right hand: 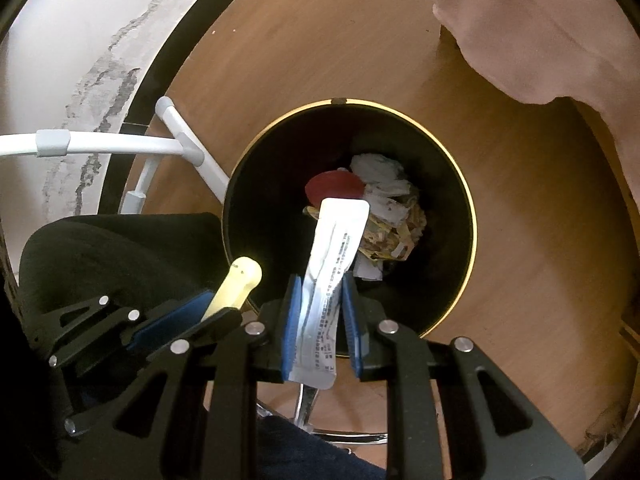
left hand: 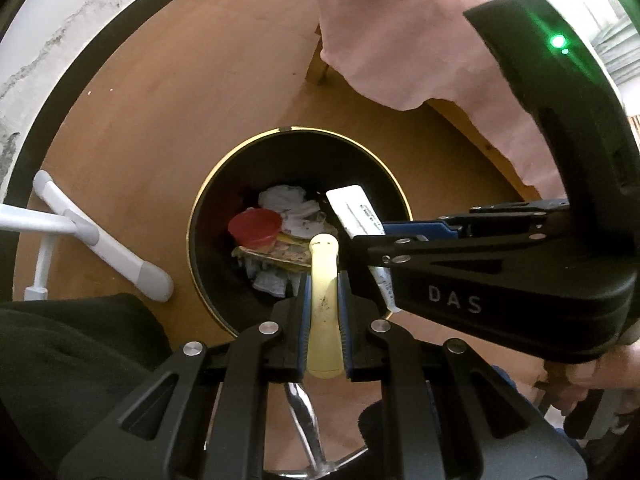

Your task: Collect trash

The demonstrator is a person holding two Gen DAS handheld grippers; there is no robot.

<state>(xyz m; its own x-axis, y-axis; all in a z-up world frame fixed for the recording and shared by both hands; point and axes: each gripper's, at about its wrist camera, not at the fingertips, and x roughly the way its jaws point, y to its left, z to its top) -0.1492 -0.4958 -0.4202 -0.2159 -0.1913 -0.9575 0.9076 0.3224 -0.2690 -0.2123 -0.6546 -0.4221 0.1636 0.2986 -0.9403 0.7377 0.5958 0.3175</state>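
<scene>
Black bin [left hand: 208,216] on the wood floor [left hand: 160,112], holding a red lid [left hand: 256,226] and crumpled paper [left hand: 286,198]. Left gripper [left hand: 323,276] clamped on a pale yellow stick [left hand: 323,304], tip over the bin mouth. Right gripper [right hand: 320,292] clamped on a white printed sachet [right hand: 332,264], also above the bin. Pink cloth [left hand: 400,32] hangs beyond.

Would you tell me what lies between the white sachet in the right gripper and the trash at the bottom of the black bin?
Nothing: in the right wrist view the white sachet hangs over the black bin's open mouth, with only empty space above the trash.
</scene>
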